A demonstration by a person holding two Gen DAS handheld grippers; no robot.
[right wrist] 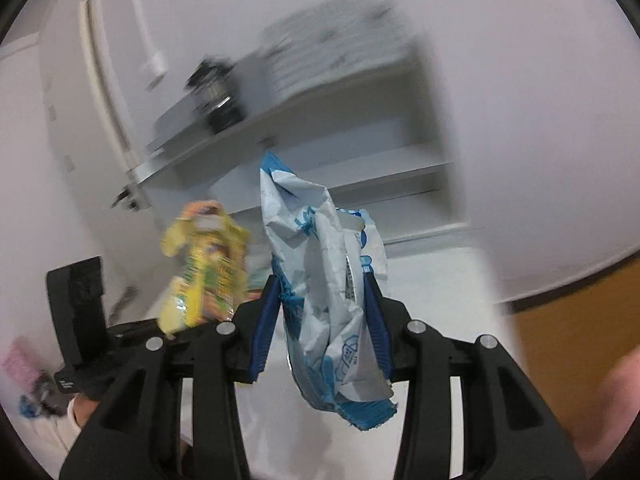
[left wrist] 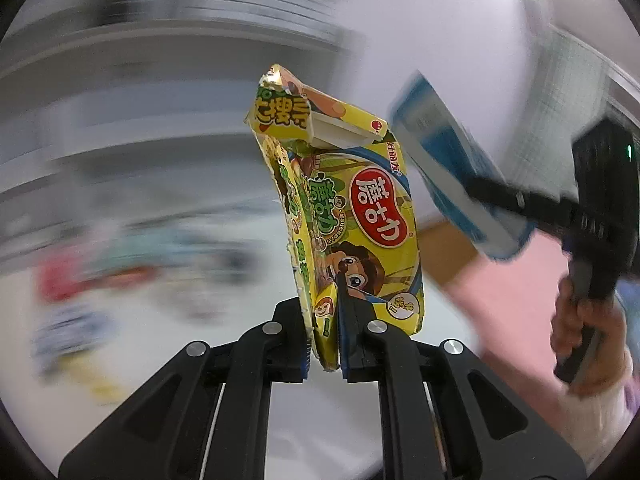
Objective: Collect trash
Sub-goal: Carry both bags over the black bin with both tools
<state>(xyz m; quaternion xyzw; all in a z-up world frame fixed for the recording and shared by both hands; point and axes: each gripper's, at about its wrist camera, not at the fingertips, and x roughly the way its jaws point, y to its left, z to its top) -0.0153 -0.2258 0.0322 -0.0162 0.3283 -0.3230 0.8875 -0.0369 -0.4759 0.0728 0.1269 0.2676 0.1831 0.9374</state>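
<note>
My left gripper point(left wrist: 325, 304) is shut on the lower edge of a torn yellow snack box point(left wrist: 352, 208), which stands up between the fingers. In the right wrist view that yellow snack box point(right wrist: 208, 268) shows blurred at the left. My right gripper point(right wrist: 324, 312) is shut on a crumpled blue and white wrapper point(right wrist: 328, 296) that bulges between the pads and hangs below them. In the left wrist view the blue and white wrapper point(left wrist: 448, 168) shows at the upper right, pinched by the right gripper point(left wrist: 492, 196), with a hand point(left wrist: 588, 332) on its handle.
Everything behind is motion-blurred. A white table point(left wrist: 160, 320) with blurred coloured litter lies lower left. A white shelf unit point(right wrist: 352, 152) with a dark object on top stands ahead. A wooden floor point(right wrist: 568, 344) shows at the right, a pink surface point(left wrist: 512, 292) beside the hand.
</note>
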